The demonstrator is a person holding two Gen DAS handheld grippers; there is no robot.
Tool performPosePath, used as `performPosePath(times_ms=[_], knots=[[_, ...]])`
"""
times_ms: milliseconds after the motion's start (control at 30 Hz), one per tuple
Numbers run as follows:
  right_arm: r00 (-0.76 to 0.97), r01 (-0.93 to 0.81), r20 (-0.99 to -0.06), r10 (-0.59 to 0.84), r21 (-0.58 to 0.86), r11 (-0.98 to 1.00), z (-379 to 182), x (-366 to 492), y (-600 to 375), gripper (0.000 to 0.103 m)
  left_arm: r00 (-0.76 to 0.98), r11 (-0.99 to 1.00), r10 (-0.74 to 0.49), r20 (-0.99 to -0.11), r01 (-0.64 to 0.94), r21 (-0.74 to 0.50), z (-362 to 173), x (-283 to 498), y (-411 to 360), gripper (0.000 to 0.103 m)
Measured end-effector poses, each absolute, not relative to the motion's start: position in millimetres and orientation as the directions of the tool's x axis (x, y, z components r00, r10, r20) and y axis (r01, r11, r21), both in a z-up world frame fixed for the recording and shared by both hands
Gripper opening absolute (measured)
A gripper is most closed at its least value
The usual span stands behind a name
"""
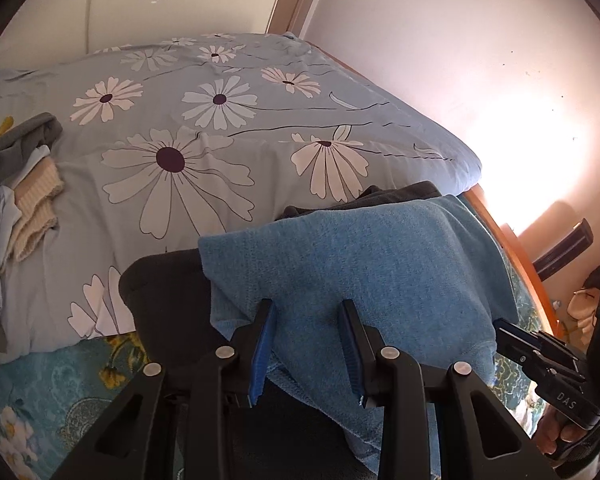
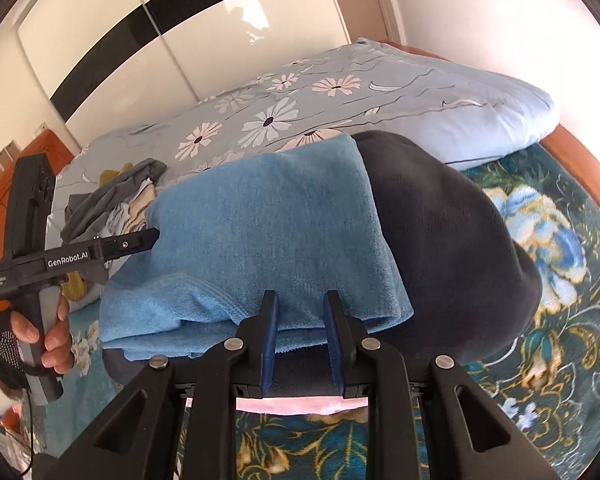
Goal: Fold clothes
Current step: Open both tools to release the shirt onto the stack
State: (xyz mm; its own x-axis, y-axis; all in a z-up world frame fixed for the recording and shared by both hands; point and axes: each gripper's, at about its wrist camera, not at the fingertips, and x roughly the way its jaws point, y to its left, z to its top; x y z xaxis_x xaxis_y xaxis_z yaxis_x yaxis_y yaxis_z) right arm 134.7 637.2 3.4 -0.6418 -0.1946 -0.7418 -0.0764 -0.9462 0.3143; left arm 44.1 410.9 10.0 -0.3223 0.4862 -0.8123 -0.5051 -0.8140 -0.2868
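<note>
A folded blue fleece garment [image 1: 340, 264] lies on top of a folded dark grey garment [image 1: 168, 300] on the bed. It also shows in the right wrist view [image 2: 268, 232], with the dark grey garment [image 2: 452, 248] under it and to its right. My left gripper [image 1: 308, 308] is open, its fingers at the blue garment's near edge with nothing between them. My right gripper [image 2: 300, 300] is open, its fingers at the blue garment's near hem. The left gripper [image 2: 148, 240] shows from the side at the blue garment's left edge. The right gripper [image 1: 512, 332] shows at the right.
A pile of unfolded clothes [image 1: 20, 184], grey, cream and pale blue, lies at the left on a light blue daisy-print duvet [image 1: 220, 128]. A teal floral bedspread [image 2: 560, 280] covers the near bed. A wooden bed frame [image 1: 516, 256] and a wall are at the right.
</note>
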Motion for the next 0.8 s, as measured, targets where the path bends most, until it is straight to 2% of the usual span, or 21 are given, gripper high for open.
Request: performPosePath(times_ms=[133, 267, 367, 433, 533, 633, 800], knots=[[-0.665, -0.144, -0.731, -0.151, 0.324, -0.935, 0.2, 142.2, 632.7, 0.024, -0.340, -0.828, 0.454, -0.824, -0.502, -0.249, 10.9, 47.5, 413.1, 0.036], [-0.701, -0.225, -0.708, -0.084, 0.332, -0.916, 5.9, 156.5, 629.5, 0.024, -0.382, -0.836, 0.458, -0.803, -0.491, -0.244, 20.1, 63.1, 405.3, 0.036], [-0.722, -0.278, -0.692, 0.010, 0.276, -0.920, 14.2, 172.0, 618.1, 0.024, -0.419, -0.849, 0.462, -0.782, -0.464, -0.253, 24.9, 79.0, 396.2, 0.038], [-0.734, -0.284, -0.679, 0.015, 0.288, -0.915, 17.1, 182.7, 608.3, 0.025, -0.446, -0.857, 0.470, -0.762, -0.437, -0.272, 27.5, 93.1, 387.8, 0.038], [-0.730, -0.289, -0.682, 0.048, 0.245, -0.925, 18.1, 192.6, 589.5, 0.036, -0.475, -0.863, 0.475, -0.741, -0.417, -0.286, 29.8, 115.8, 376.9, 0.046], [-0.721, -0.270, -0.692, 0.041, 0.226, -0.936, 10.3, 199.2, 571.9, 0.038, -0.489, -0.867, 0.462, -0.740, -0.427, -0.259, 28.1, 136.6, 370.5, 0.055], [-0.682, -0.253, -0.730, 0.045, 0.178, -0.951, -9.5, 197.7, 553.0, 0.041, -0.477, -0.868, 0.443, -0.759, -0.439, -0.231, 18.6, 157.3, 363.4, 0.060]])
